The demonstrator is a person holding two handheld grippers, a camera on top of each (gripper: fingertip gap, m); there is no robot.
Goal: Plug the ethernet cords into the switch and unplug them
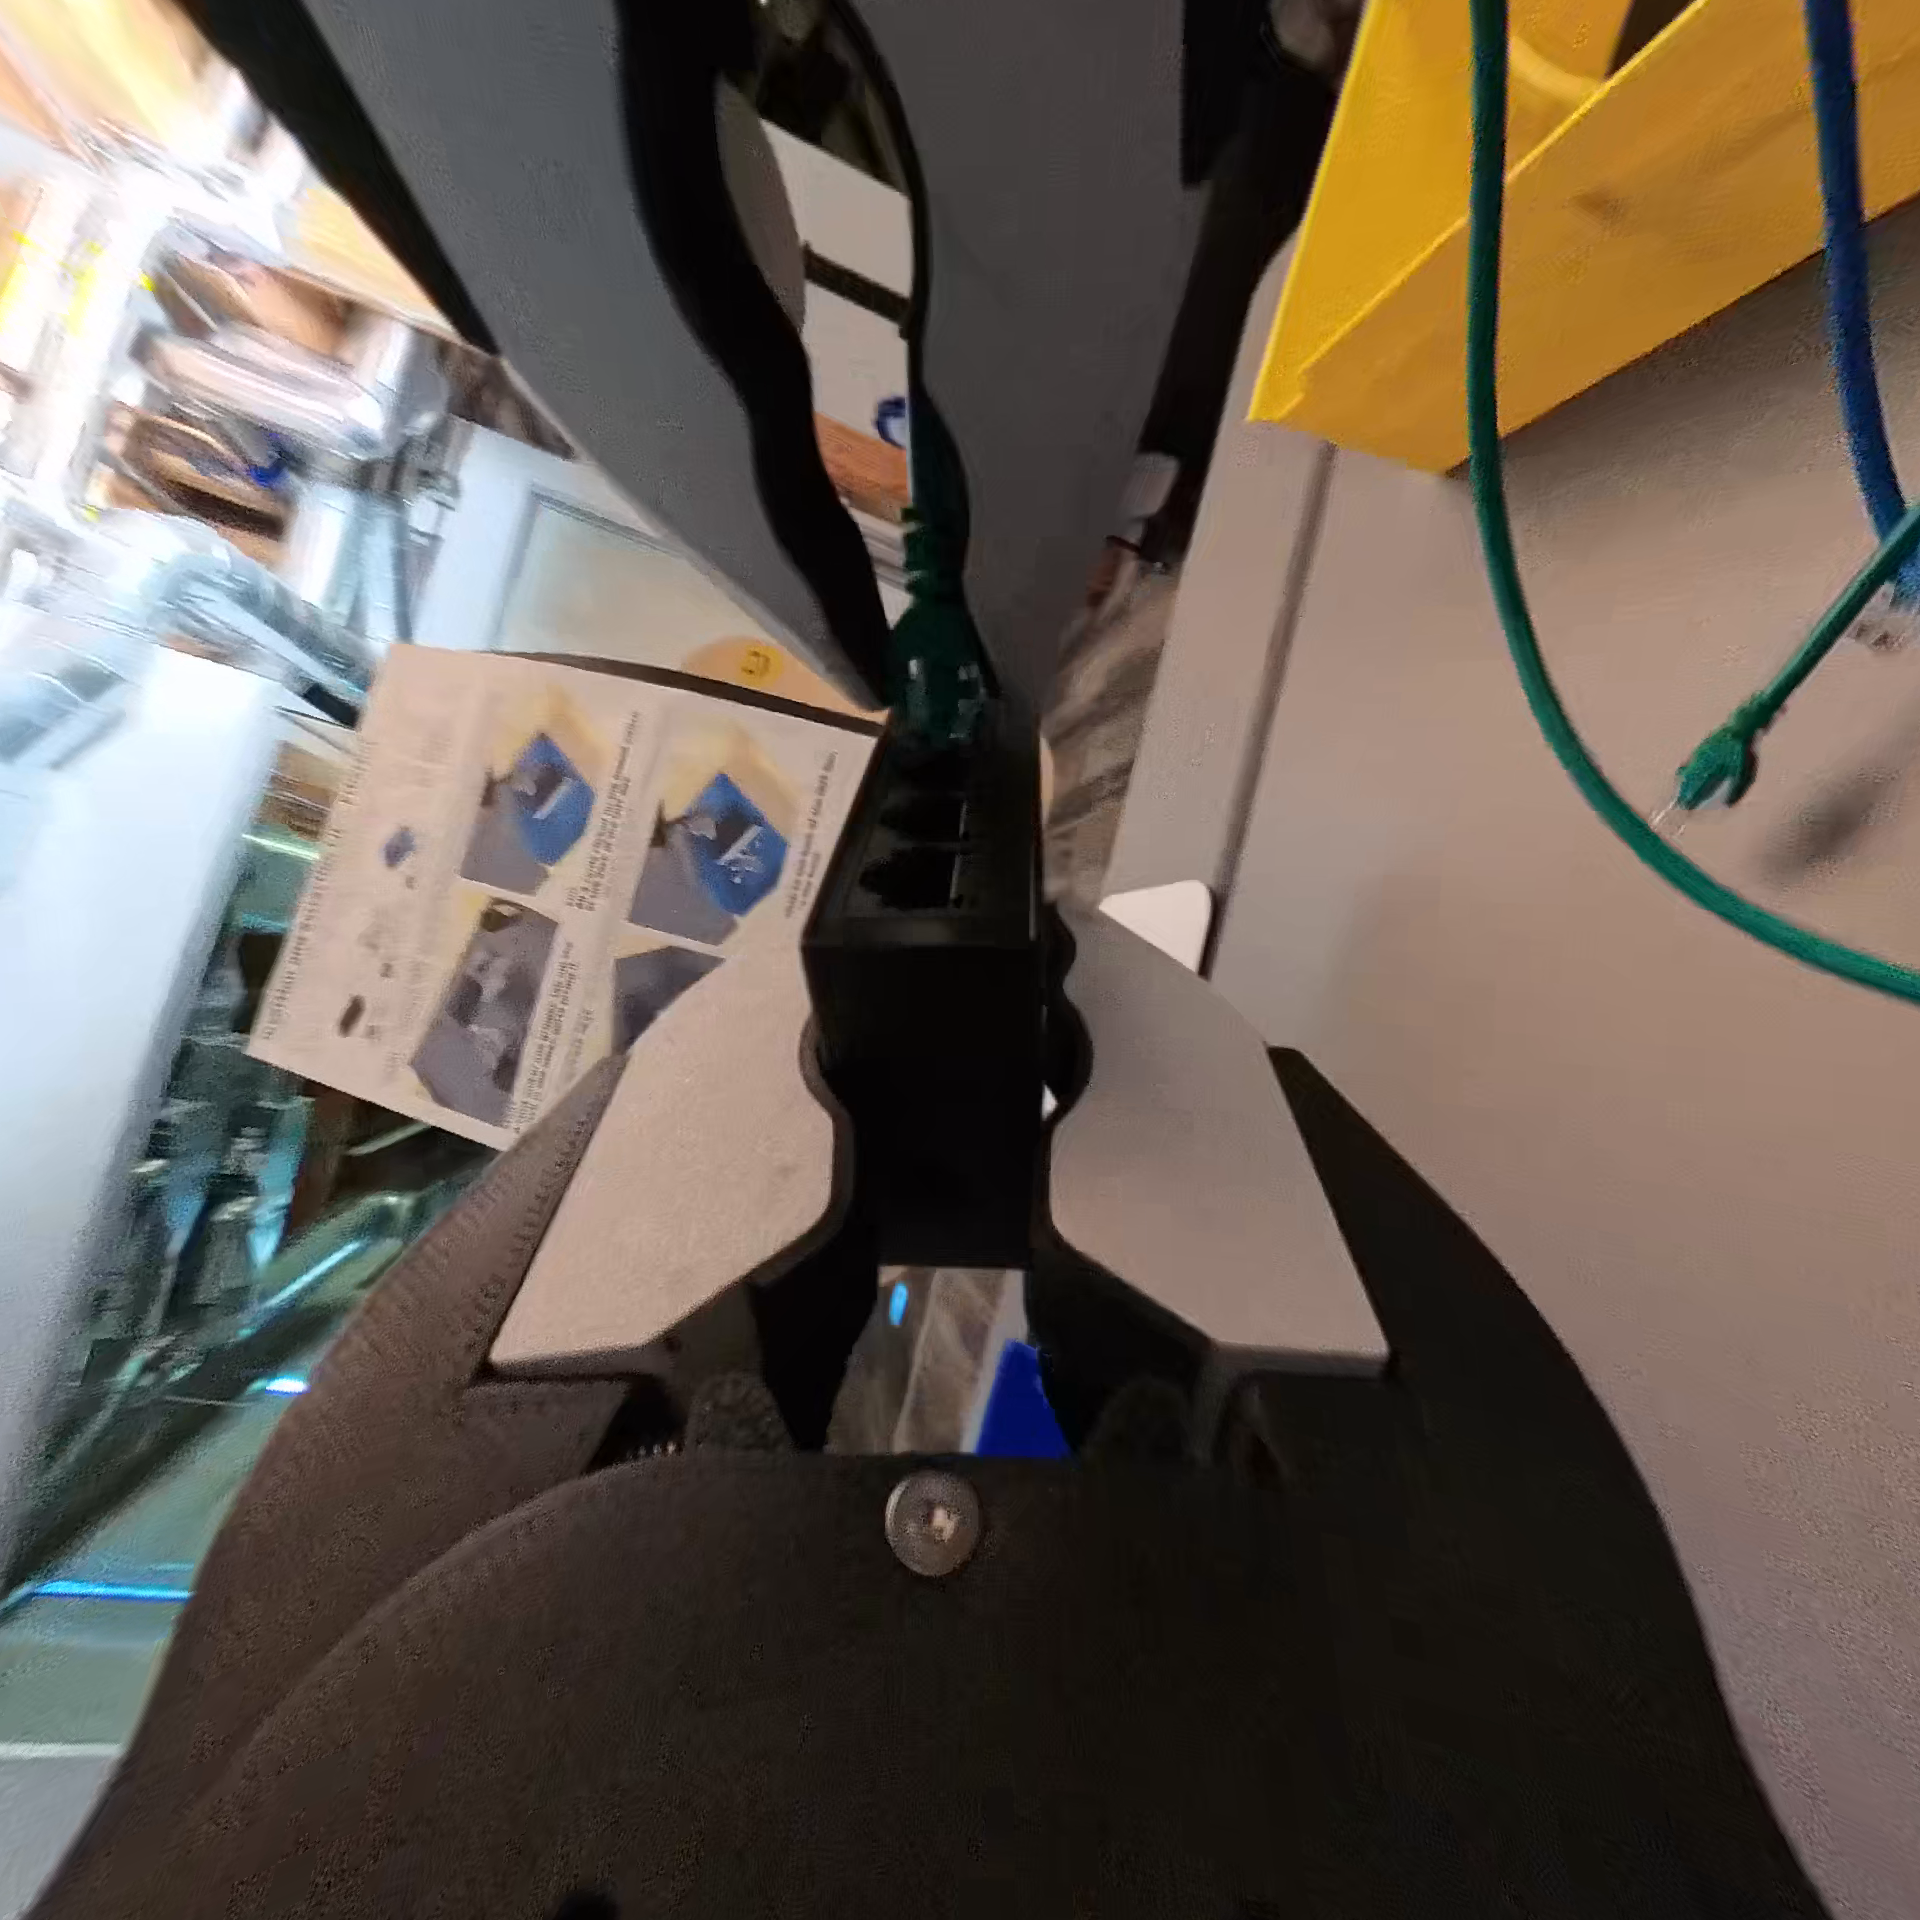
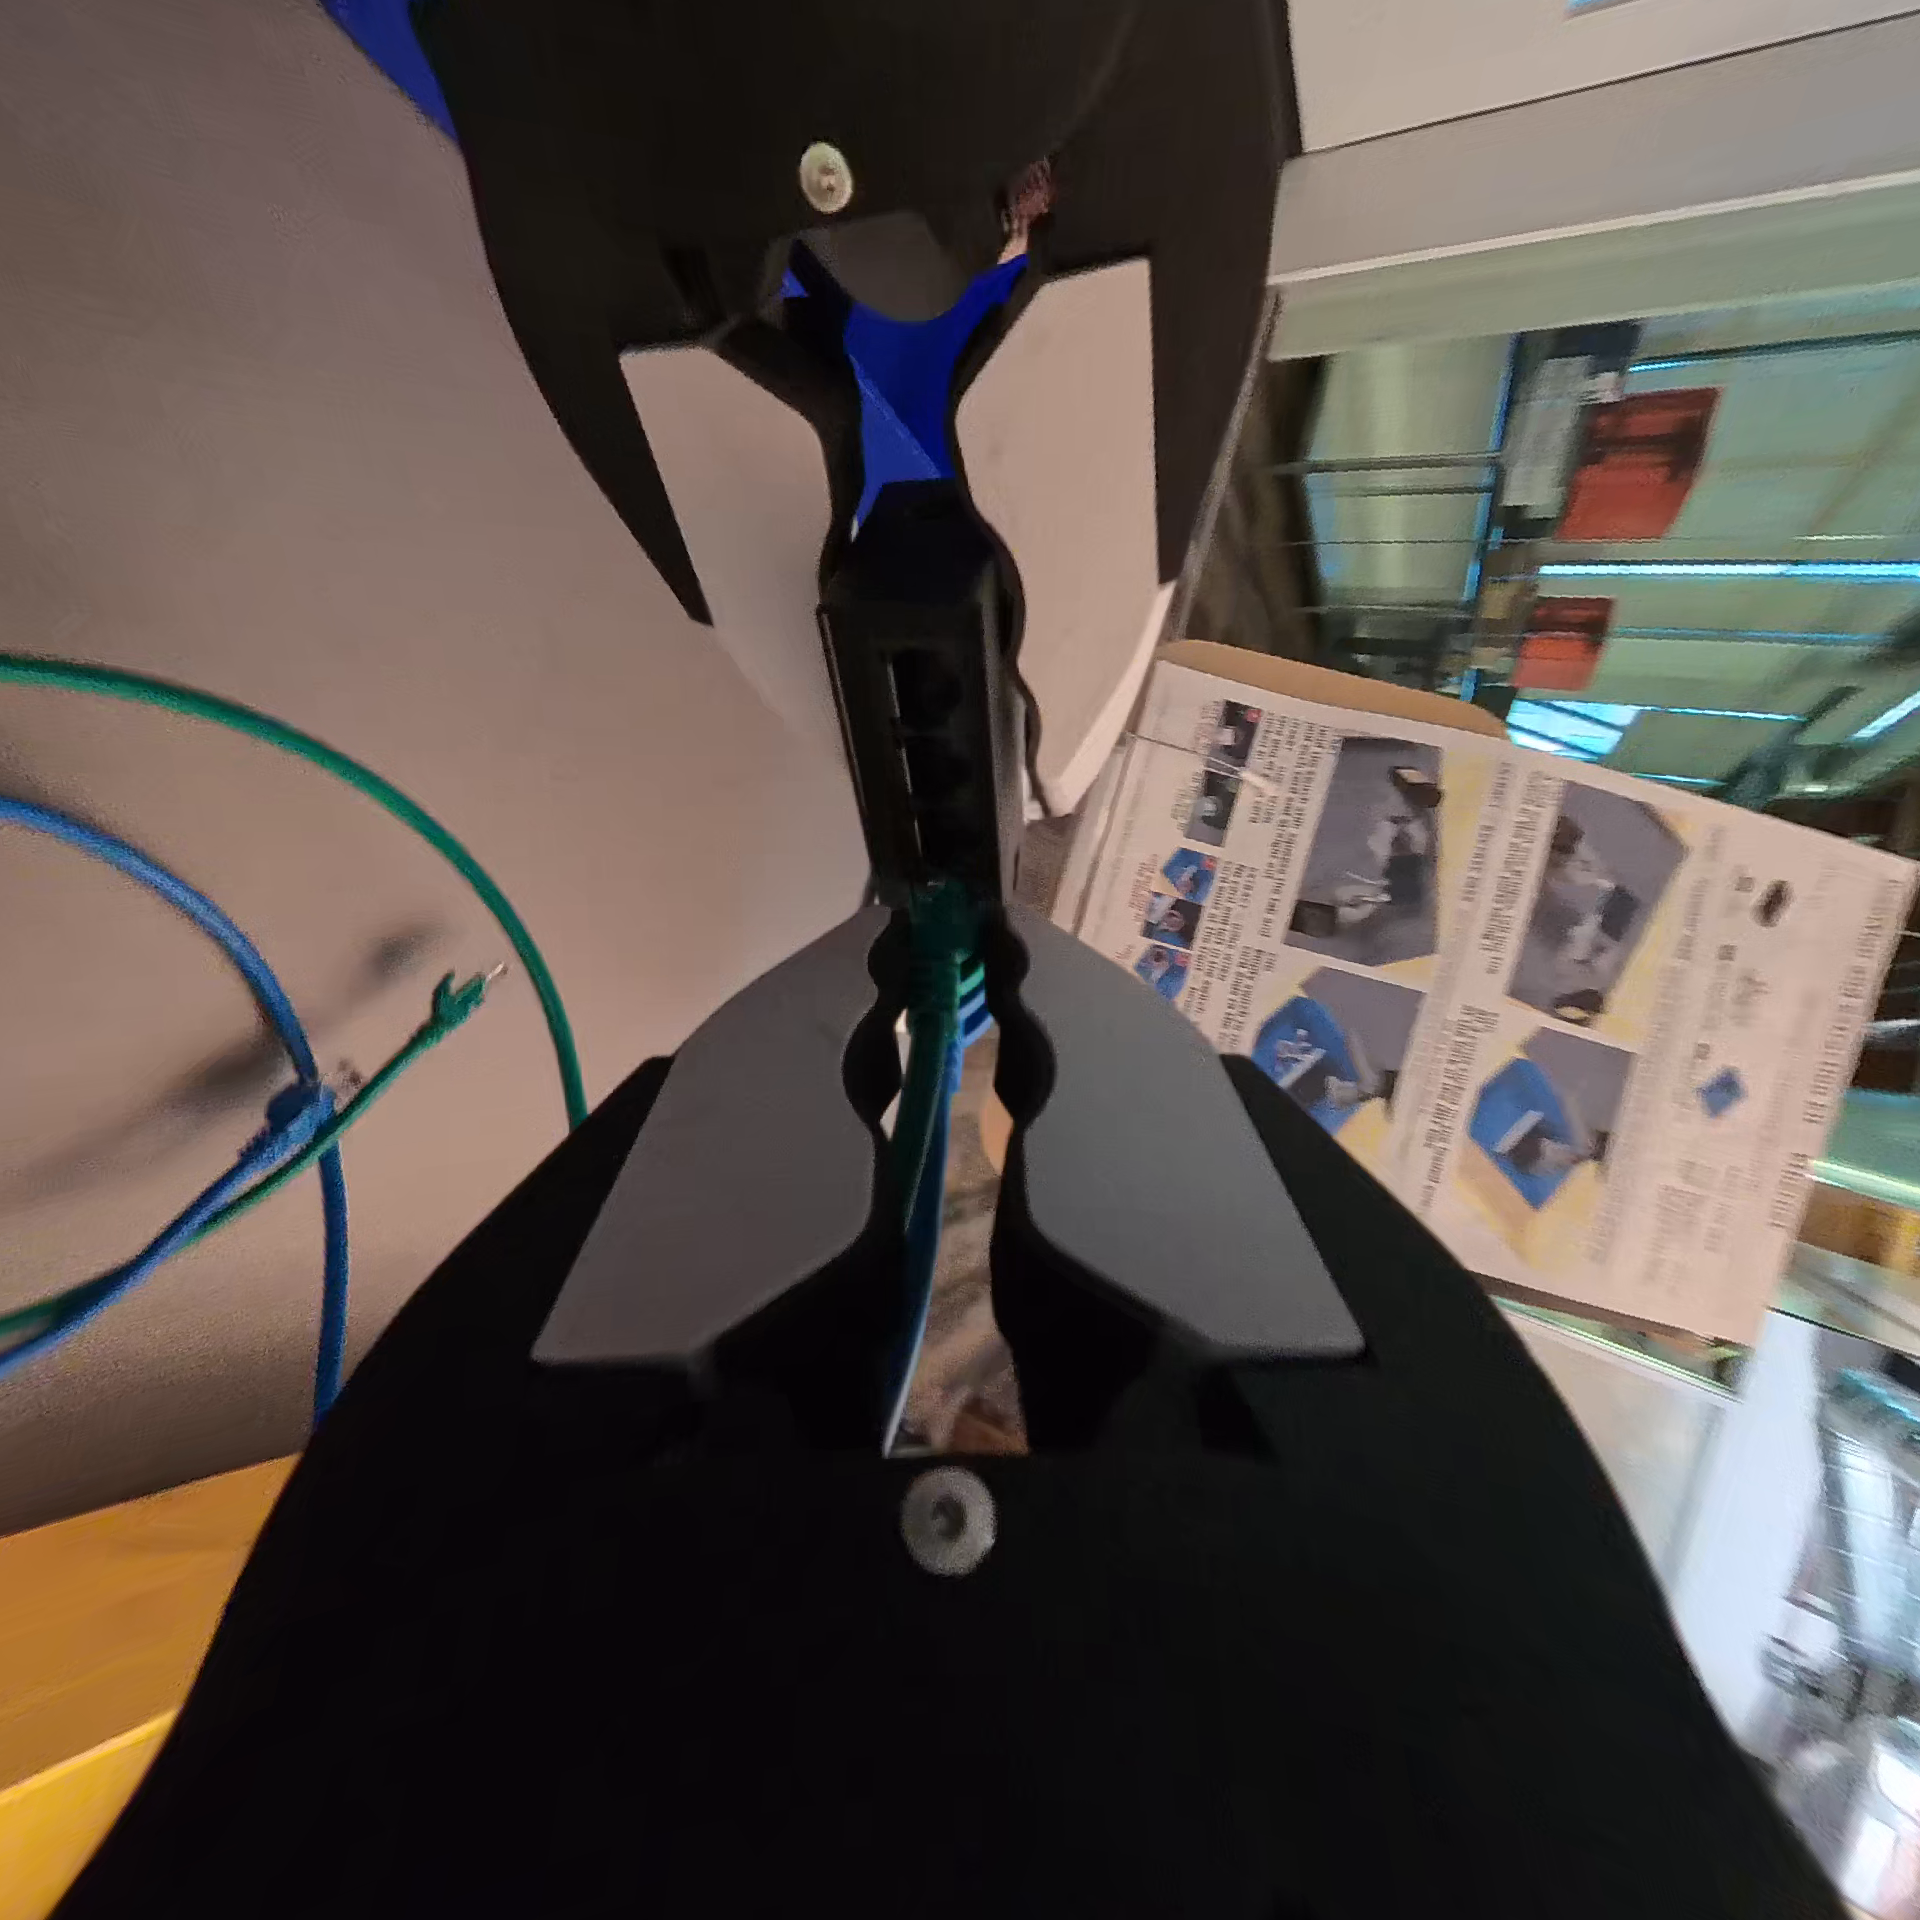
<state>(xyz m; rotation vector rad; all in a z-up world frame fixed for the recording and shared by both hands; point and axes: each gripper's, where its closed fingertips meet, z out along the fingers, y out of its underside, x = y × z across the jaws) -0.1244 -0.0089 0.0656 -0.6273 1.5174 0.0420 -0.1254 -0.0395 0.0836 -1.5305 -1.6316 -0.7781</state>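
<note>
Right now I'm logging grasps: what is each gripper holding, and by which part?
The left gripper clamps the black switch by its body. The right gripper pinches the green ethernet cord just behind its plug, at the switch's port.

A grey tabletop [image 1: 1558,1143] is spreading right of the claw, a yellow bin [image 1: 1558,208] sitting at its far edge. Left, a printed instruction sheet [image 1: 540,883] is standing before blurred shelving [image 1: 208,364].
</note>
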